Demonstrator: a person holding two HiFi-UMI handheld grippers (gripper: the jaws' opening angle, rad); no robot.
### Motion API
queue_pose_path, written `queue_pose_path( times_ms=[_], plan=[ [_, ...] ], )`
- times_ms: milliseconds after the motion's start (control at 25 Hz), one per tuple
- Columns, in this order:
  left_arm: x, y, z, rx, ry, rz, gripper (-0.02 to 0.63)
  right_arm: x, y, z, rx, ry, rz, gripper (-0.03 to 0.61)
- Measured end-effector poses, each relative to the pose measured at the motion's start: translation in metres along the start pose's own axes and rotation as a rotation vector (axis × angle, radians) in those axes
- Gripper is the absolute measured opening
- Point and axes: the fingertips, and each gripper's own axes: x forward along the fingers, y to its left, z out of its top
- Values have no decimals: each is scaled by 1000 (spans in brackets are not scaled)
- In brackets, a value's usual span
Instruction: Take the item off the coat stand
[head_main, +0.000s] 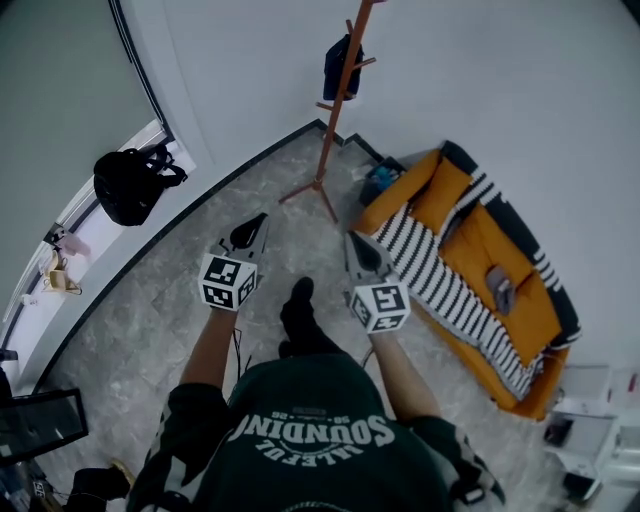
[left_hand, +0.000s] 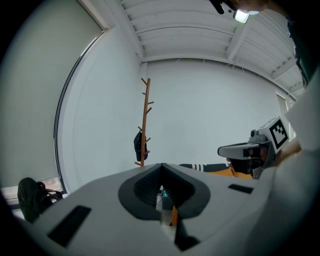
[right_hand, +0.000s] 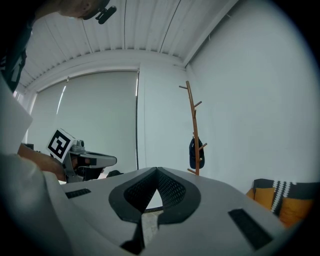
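A tall brown wooden coat stand (head_main: 335, 110) rises at the far wall, with a dark navy item (head_main: 343, 66) hung on its pegs. In the left gripper view the coat stand (left_hand: 145, 125) and the item (left_hand: 139, 145) are far ahead. The right gripper view shows the coat stand (right_hand: 194, 130) and the item (right_hand: 196, 154) to the right of centre. My left gripper (head_main: 257, 224) and right gripper (head_main: 353, 240) are held side by side over the floor, well short of the stand. Both are shut and hold nothing.
An orange sofa (head_main: 500, 250) with a black-and-white striped blanket (head_main: 440, 275) runs along the right. A black backpack (head_main: 130, 185) lies on the window ledge at left. Grey stone floor (head_main: 180, 300) lies between me and the stand. The person's dark shoe (head_main: 298, 312) is below the grippers.
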Motion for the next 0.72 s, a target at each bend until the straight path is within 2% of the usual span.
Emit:
queue_pose_path(
  times_ms=[440, 720],
  plan=[
    [58, 54, 2, 14, 41, -20, 0, 85, -22, 2, 18, 11, 9, 0],
    [122, 95, 23, 18, 42, -33, 0, 153, -68, 17, 23, 2, -20, -2]
  ],
)
